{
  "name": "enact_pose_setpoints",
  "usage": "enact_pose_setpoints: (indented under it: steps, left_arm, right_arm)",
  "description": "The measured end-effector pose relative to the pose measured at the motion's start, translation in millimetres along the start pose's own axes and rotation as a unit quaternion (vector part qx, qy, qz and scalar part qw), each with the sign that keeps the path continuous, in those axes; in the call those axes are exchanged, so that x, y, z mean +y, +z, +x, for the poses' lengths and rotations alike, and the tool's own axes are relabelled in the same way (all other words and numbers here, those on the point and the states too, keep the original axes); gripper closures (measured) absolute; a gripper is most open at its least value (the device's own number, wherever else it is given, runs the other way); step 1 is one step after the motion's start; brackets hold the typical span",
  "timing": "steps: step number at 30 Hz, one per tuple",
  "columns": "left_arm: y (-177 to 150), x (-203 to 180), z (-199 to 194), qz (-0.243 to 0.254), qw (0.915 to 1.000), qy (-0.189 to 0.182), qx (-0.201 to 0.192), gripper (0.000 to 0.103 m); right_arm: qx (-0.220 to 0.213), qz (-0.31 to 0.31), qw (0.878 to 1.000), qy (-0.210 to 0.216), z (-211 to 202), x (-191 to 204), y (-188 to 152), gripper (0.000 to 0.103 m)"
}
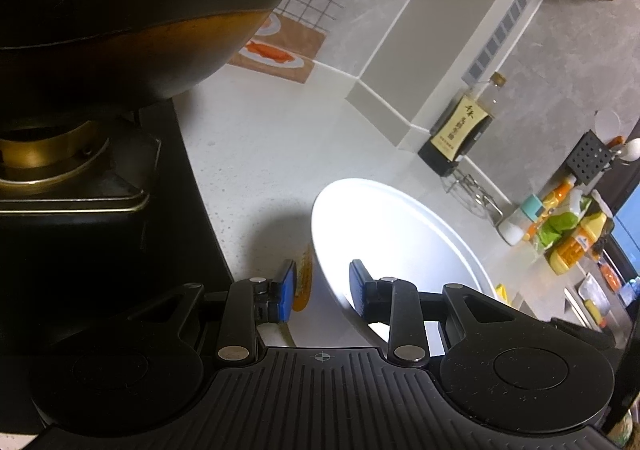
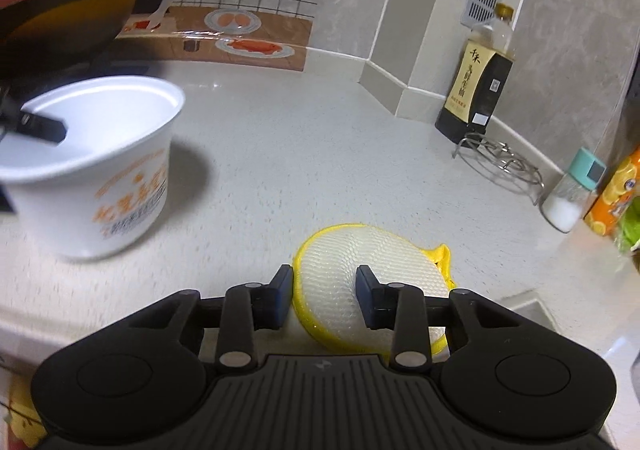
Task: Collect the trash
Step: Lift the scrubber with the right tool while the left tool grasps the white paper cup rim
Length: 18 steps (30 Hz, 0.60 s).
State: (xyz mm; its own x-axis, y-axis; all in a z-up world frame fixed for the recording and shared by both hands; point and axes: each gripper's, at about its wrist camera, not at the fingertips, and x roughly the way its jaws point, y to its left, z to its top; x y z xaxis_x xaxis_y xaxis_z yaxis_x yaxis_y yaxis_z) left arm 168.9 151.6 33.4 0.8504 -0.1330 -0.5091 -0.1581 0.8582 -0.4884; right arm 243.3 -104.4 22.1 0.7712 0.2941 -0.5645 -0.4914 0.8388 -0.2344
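Left claw [image 1: 322,290] straddles the rim of a white paper bowl [image 2: 96,170]; right claw [image 2: 324,296] gapes above a yellow-edged scrubbing pad [image 2: 344,250].

The left claw's blue pads [image 1: 289,290] sit one outside the bowl's wall and one inside — whether they pinch it cannot be told. The bowl stands on the pale worktop [image 2: 300,154], just beside a dark wok [image 1: 120,18] on its burner. The right claw is spread wide, holding nothing — the pad lies flat beneath it. Farther back, a soy sauce bottle [image 2: 480,90], a wire trivet [image 2: 500,162] and a salt shaker [image 2: 572,190] line the wall.
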Motion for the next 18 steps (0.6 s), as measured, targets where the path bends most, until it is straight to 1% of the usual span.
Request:
enact_pose_setpoints:
  steps: [3, 5, 7, 8, 10, 11, 12, 16, 18]
  left_arm:
    - [0.0, -1.7, -1.4, 0.001, 1.0, -0.001, -0.002, 0.071]
    - [-0.5, -2.5, -2.3, 0.002, 1.0, -0.001, -0.003, 0.071]
    - [-0.6, -2.6, -2.4, 0.002, 1.0, 0.0, -0.003, 0.071]
    - [-0.6, -2.4, -2.6, 0.001, 1.0, 0.0, -0.003, 0.071]
    - [-0.9, -1.9, -3.9, -0.001, 1.0, 0.0, -0.005, 0.071]
    - [-0.6, -1.3, -4.8, -0.002, 1.0, -0.001, -0.006, 0.071]
    - [-0.4, -0.9, -5.9, -0.004, 1.0, -0.002, -0.009, 0.071]
    - [1.2, 0.9, -7.1, -0.011, 0.9998, -0.005, -0.016, 0.071]
    - [1.7, -0.4, -6.6, -0.013, 0.9997, -0.007, -0.019, 0.071]
  right_arm:
    - [-0.005, 0.0, 1.0, 0.004, -8.0, 0.0, -4.6, 0.067]
    - [-0.006, 0.012, 1.0, 0.013, -11.3, -2.7, -5.8, 0.06]
    - [-0.007, 0.029, 0.999, 0.028, -14.3, -7.3, -6.4, 0.042]
    - [-0.009, 0.04, 0.998, 0.037, -15.9, -10.5, -6.5, 0.039]
    - [-0.011, 0.055, 0.997, 0.053, -18.9, -15.6, -7.1, 0.037]
    - [-0.011, 0.055, 0.997, 0.053, -18.9, -15.6, -7.1, 0.037]
    - [-0.014, 0.07, 0.995, 0.066, -23.1, -21.9, -7.4, 0.036]
    - [-0.018, 0.106, 0.99, 0.086, -35.1, -37.9, -11.0, 0.031]
    - [-0.02, 0.138, 0.986, 0.095, -41.1, -51.1, -14.8, 0.03]
